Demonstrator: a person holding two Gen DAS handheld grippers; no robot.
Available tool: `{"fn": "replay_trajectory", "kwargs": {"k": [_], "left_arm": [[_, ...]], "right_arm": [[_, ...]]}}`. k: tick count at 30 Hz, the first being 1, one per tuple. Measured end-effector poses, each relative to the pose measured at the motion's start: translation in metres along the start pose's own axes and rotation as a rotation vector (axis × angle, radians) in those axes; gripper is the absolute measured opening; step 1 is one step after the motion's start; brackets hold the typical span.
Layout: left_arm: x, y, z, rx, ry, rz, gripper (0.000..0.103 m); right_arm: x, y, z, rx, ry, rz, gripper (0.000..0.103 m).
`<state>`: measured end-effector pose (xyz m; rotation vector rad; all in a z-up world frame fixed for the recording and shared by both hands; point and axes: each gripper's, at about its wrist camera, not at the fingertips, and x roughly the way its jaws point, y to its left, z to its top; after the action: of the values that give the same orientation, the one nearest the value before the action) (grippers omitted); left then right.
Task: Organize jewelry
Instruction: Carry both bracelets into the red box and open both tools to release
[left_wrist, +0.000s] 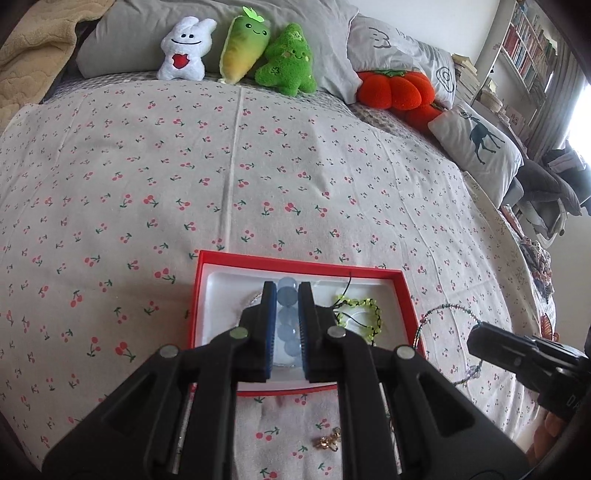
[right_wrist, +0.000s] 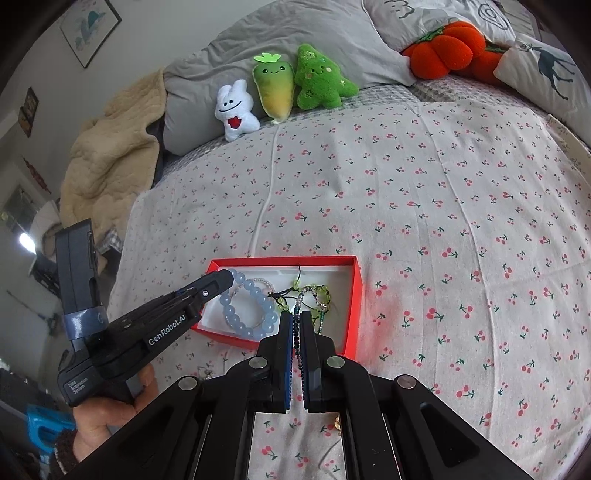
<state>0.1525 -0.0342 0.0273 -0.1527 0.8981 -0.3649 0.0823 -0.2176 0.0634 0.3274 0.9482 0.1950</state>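
A small gold charm (left_wrist: 328, 442) lies on the bed's near edge as the left gripper (left_wrist: 287, 295) clamps a blue bead bracelet (left_wrist: 288, 321) over the red box (left_wrist: 258, 260); the right gripper (right_wrist: 295, 317), jaws closed, pinches a thin beaded chain (right_wrist: 296, 328).

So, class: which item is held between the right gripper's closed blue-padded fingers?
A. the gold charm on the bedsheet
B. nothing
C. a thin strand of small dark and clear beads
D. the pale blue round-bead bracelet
C: in the right wrist view, the right gripper pinches the thin beaded strand, which trails towards the red box.
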Motion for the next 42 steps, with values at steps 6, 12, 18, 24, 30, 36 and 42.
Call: {"fn": "replay_trajectory", "kwargs": {"k": [6, 12, 18, 24, 30, 36, 42], "left_arm": [[0.007, 0.007, 0.0, 0.0, 0.017, 0.044, 0.014], [-0.012, -0.001, -0.003, 0.047, 0.006, 0.049, 0.031], [-0.034, 0.004, -0.016, 0.064, 0.014, 0.105, 0.061], [-0.037, 0.023, -0.035, 0.067, 0.083, 0.184, 0.07], [-0.041, 0.037, -0.051, 0.082, 0.122, 0.22, 0.075], [-0.038, 0.049, -0.061, 0.08, 0.174, 0.236, 0.075], [-0.039, 0.05, -0.066, 0.093, 0.192, 0.226, 0.075]], "right_arm": [[0.0, 0.002, 0.0, -0.006, -0.007, 0.0, 0.003], [0.001, 0.003, 0.002, -0.009, -0.011, -0.006, 0.004], [0.009, 0.01, 0.007, -0.021, -0.004, -0.007, 0.004], [0.024, 0.024, 0.012, -0.04, 0.005, 0.009, 0.004], [0.037, 0.044, 0.017, -0.052, 0.012, 0.049, 0.004], [0.057, 0.052, 0.02, -0.057, 0.032, 0.04, 0.004], [0.072, 0.029, 0.018, -0.056, 0.068, -0.098, 0.004]]}}
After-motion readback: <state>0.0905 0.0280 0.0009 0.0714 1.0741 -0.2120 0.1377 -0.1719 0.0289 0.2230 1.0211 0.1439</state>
